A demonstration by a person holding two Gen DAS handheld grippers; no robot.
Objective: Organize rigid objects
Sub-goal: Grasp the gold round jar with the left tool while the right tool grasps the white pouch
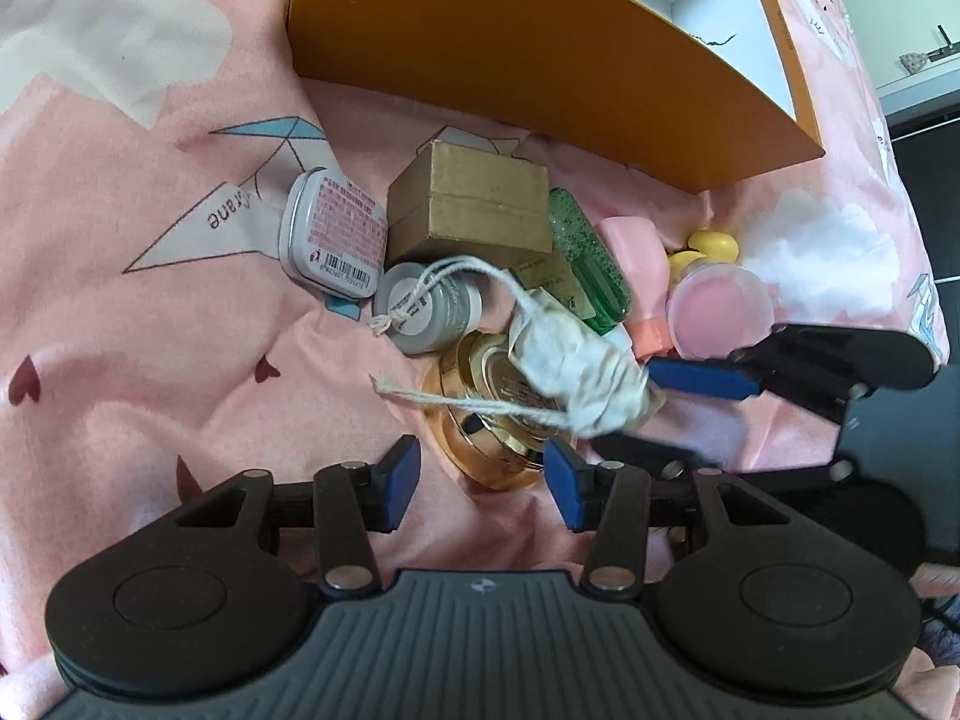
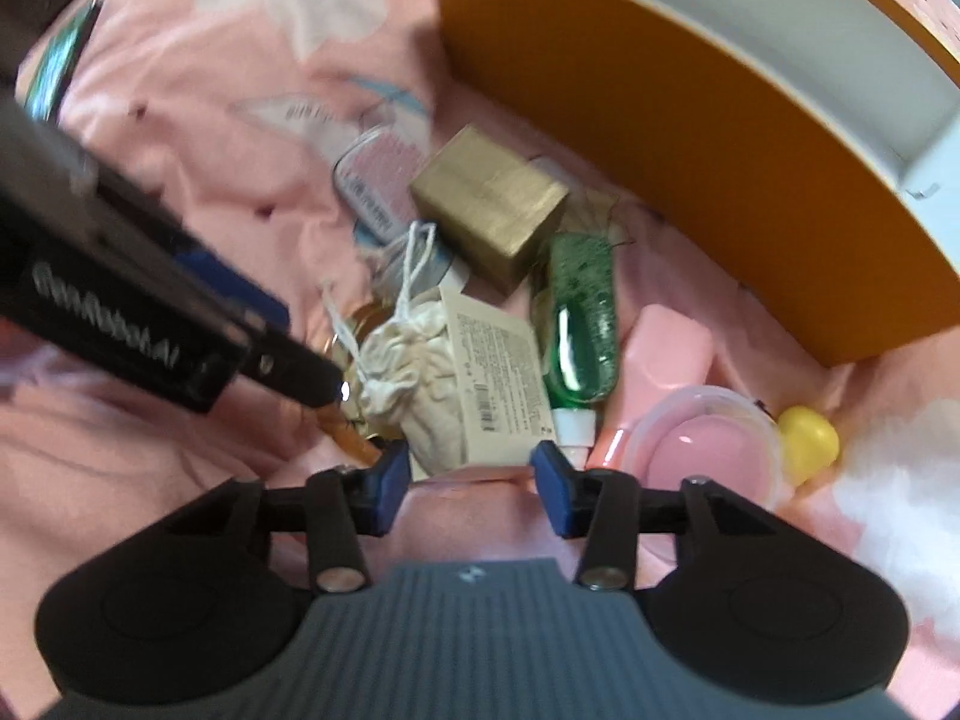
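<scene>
A pink bedsheet [image 1: 150,372] printed with paper cranes and clouds covers the whole surface, rumpled into soft folds. The orange box [image 1: 540,60], open and white inside, stands at the far edge, and every loose item lies in a heap just in front of its near wall. Nearest that wall sits a small brown carton [image 1: 474,204]; beside it lie a green bottle [image 1: 588,258] and a white tin [image 1: 336,234]. Farther from the box, a cloth drawstring pouch [image 1: 576,372] drapes over a gold jar [image 1: 492,420] (the pouch is soft and would only slump). The jar looks heavy, hard and slick, with a round lid, so a grip across its sides seems safest.

The left gripper [image 1: 480,480] hovers with its jaws half apart on either side of the jar, not touching it. The right gripper [image 2: 471,480] stands narrowly parted and empty, just short of a beige carton [image 2: 504,372].
</scene>
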